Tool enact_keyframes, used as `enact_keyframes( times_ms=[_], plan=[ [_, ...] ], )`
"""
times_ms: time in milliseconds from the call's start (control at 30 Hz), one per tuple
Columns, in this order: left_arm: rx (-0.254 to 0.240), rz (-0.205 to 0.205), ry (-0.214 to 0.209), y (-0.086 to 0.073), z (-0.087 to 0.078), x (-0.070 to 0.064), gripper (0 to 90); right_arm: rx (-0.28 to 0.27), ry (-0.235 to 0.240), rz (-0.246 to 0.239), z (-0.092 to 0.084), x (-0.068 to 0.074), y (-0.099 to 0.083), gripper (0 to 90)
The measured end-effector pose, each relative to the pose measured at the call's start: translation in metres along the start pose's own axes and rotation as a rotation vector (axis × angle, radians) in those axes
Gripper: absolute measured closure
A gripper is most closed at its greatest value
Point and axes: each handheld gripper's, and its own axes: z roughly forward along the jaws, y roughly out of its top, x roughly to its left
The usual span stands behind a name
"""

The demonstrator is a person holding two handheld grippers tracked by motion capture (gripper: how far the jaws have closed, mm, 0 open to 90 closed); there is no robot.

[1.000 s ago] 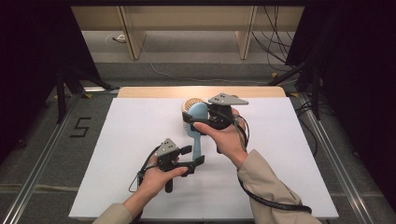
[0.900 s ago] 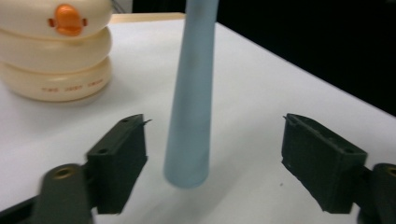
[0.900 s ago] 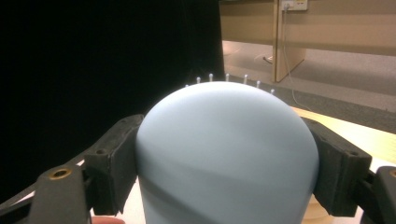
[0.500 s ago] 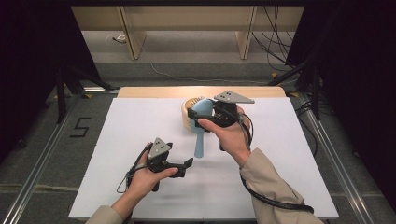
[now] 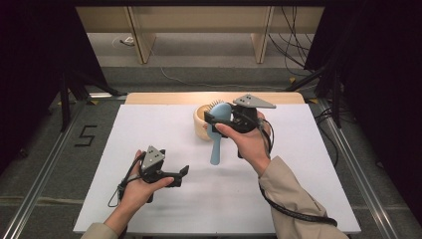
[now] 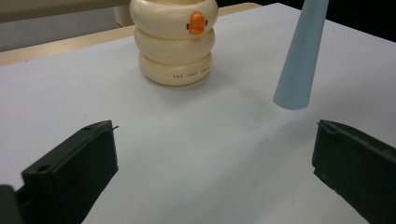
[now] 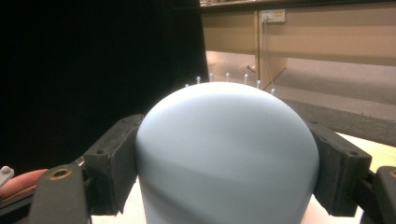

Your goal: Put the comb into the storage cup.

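Note:
A light blue hairbrush point(image 5: 216, 147) hangs handle-down above the table, and my right gripper point(image 5: 219, 121) is shut on its rounded head point(image 7: 226, 154), one black pad point(image 7: 112, 163) on each side. Pale bristle tips show above the head. My left gripper point(image 5: 181, 174) sits low at the front left, apart from the brush. Its jaws have just been opening and now stand open with nothing between them point(image 6: 215, 172). The handle's tip point(image 6: 299, 56) hangs ahead of it to the right. A cream ringed holder point(image 5: 200, 123) with an orange duck mark point(image 6: 173, 44) stands behind the brush.
The white table top point(image 5: 308, 164) has a wooden strip along its far edge. Black cables trail from both grippers. Dark curtains flank the table, and wooden shelving and loose cables lie on the floor beyond it.
The left gripper has let go of the brush handle, opened wide and drawn back towards the front left. The right gripper still holds the brush head, with the brush slightly nearer the holder.

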Motion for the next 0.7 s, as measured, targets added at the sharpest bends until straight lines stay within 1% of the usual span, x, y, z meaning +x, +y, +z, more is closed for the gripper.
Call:
enact_keyframes(
  times_ms=[233, 467, 700],
  plan=[
    [0.001, -0.004, 0.003, -0.004, -0.004, 0.005, 0.0, -0.016, -0.011, 0.001, -0.002, -0.003, 0.004, 21.6],
    [0.001, -0.006, 0.019, -0.005, -0.007, 0.010, 0.0, -0.007, -0.013, 0.000, -0.001, -0.006, 0.005, 21.6],
    [-0.002, -0.010, 0.026, -0.005, -0.007, 0.012, 0.0, -0.018, -0.023, 0.001, -0.002, -0.009, 0.008, 21.6]
  ],
)
